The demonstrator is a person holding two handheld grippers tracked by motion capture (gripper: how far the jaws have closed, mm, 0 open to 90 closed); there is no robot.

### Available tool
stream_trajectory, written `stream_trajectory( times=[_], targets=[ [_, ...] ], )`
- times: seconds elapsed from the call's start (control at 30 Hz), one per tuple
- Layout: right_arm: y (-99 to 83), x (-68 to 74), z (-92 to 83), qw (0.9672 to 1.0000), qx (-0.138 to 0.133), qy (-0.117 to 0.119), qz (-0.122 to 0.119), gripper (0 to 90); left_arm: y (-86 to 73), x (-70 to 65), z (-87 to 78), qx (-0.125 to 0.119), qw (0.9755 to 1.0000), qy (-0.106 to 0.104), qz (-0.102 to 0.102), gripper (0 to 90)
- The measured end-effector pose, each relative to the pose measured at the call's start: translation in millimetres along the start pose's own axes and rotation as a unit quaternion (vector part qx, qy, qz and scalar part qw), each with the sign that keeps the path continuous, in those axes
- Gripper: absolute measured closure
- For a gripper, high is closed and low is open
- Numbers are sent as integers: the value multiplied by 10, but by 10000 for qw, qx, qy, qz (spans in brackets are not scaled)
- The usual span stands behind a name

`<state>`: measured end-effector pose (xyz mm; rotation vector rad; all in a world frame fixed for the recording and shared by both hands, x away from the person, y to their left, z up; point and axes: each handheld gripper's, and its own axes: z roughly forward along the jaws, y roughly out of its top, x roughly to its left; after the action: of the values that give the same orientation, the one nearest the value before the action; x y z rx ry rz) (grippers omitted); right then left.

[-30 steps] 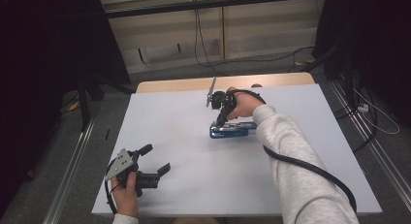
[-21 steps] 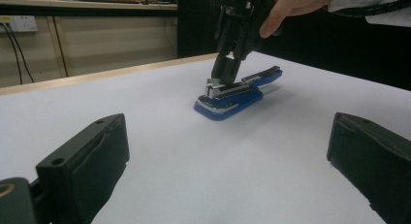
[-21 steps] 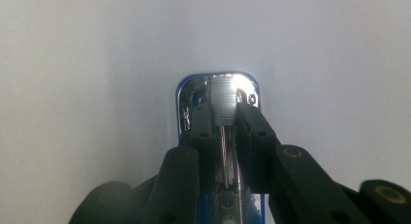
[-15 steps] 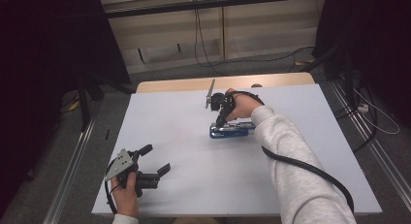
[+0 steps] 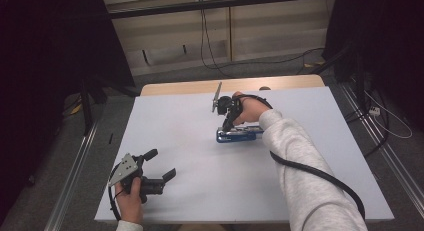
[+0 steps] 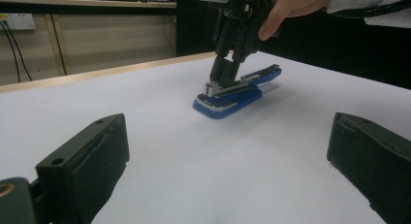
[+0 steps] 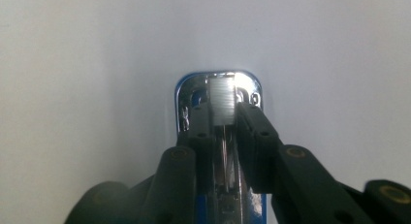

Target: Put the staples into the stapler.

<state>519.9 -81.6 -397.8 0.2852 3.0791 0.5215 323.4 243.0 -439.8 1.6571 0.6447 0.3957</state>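
The right gripper [image 5: 227, 125] points down, its jaws set on either side of the metal staple rail of a blue stapler [image 5: 239, 135]. They have just been opening a little, the rail still between them and the pads touching it. The stapler lies flat past the middle of the white desk [image 5: 190, 141]. The left gripper [image 5: 159, 166] rests near the front left edge, jaws wide open and empty.

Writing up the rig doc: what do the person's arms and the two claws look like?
Both claws are black, each with two flat-padded jaws. The left claw carries a grey three-cornered plate on top, and so does the right claw. A thick black cable trails along the right arm's light grey sleeve. The left sleeve cuff looks pale too.
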Motion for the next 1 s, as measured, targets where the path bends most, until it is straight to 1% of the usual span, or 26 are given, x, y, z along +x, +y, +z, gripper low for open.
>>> stream_trajectory(
  times=[0.1,0.13,0.17,0.2,0.23,0.27,0.3,0.33,0.37,0.4,0.43,0.47,0.53,0.6,0.63,0.67,0.73,0.77,0.8,0.83,0.87,0.9,0.93,0.97,1.0],
  targets=[
    [-1,3,-7,10000,-13,-18,-6,720,-1,-2,5,-27,10000,4,-27,14],
    [-12,5,-25,9999,-72,-57,41,687,1,8,3,-25,10000,0,23,14],
    [-12,5,-25,9999,-72,-57,41,687,1,8,3,-25,10000,0,23,14],
    [-31,11,-47,9999,-127,-77,74,647,1,6,5,-20,10000,16,-1,14],
    [-31,11,-47,9999,-127,-77,74,647,1,6,5,-20,10000,16,-1,14],
    [-64,18,-69,9995,-246,-114,189,592,2,2,9,-15,10000,19,-33,14],
    [-64,18,-69,9995,-246,-114,189,592,2,2,9,-15,10000,19,-33,14],
    [-110,36,-99,9987,-309,-186,367,542,7,9,14,-21,10000,26,-15,14],
    [-110,36,-99,9987,-309,-186,367,542,7,9,14,-21,10000,26,-15,14],
    [-158,39,-121,9980,-375,-181,465,523,8,15,18,-21,10000,37,8,14],
    [-158,39,-121,9980,-375,-181,465,523,6,10,28,-14,10000,-11,-43,14],
    [-188,43,-131,9975,-408,-226,534,502,5,9,36,-9,10000,11,-66,14],
    [-284,47,-166,9959,-502,-256,709,447,8,9,42,10,10000,2,-56,14],
    [-351,48,-192,9938,-623,-285,874,421,14,11,45,23,10000,13,-24,14],
    [-351,48,-192,9938,-623,-285,874,421,15,6,46,33,10000,18,-55,14],
    [-426,49,-221,9921,-723,-334,967,375,23,14,54,24,10000,32,-11,14],
    [-484,56,-247,9907,-765,-378,1062,342,22,14,64,74,10000,9,-42,14],
    [-484,56,-247,9907,-765,-378,1062,342,22,14,64,74,10000,9,-42,14],
    [-564,64,-277,9887,-875,-399,1152,295,22,10,80,125,9999,-9,-69,14],
    [-564,64,-277,9887,-875,-399,1152,295,22,10,80,125,9999,-9,-69,14],
    [-624,71,-299,9863,-992,-424,1249,268,30,8,89,210,9998,-32,-41,14],
    [-624,71,-299,9863,-992,-424,1249,268,30,8,89,210,9998,-32,-41,14],
    [-689,90,-319,9844,-1024,-536,1325,221,46,8,92,211,9998,22,35,14],
    [-710,98,-324,9838,-1054,-551,1344,214,46,8,92,211,9998,22,35,14],
    [-739,112,-332,9827,-1105,-530,1388,203,51,3,97,210,9998,14,-20,14]
  ],
)
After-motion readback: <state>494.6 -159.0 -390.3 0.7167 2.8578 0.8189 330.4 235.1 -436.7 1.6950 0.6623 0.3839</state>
